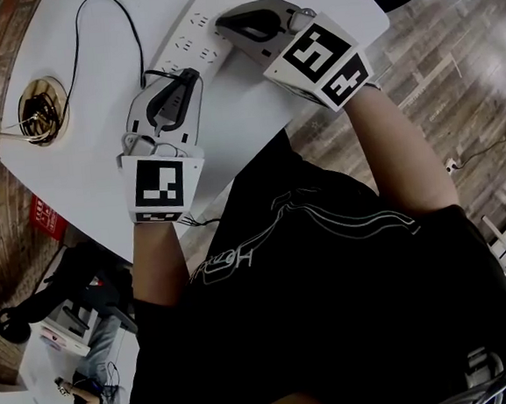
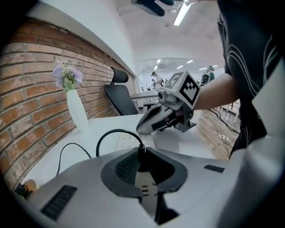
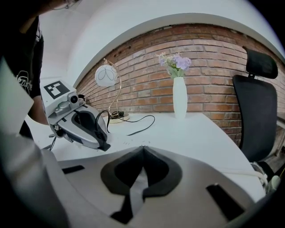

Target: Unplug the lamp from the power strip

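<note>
A white power strip (image 1: 187, 37) lies on the white table (image 1: 100, 166). My left gripper (image 1: 191, 73) is shut on the lamp's black plug (image 2: 141, 156) right at the strip's near edge, and the prongs are hidden. The black cable (image 2: 111, 132) arcs out of the jaws and runs back across the table. The lamp (image 3: 106, 75), a white globe on a gold stem, stands by the brick wall. My right gripper (image 1: 220, 21) is shut with nothing in it, its tips down on the strip. It also appears in the left gripper view, as the right gripper (image 2: 162, 118) over the strip.
A cable hole (image 1: 42, 105) full of wires sits at the table's left. A white vase (image 3: 179, 102) with flowers stands against the brick wall, and a black office chair (image 3: 258, 116) is beyond the table's far end. The table edge runs close to my body.
</note>
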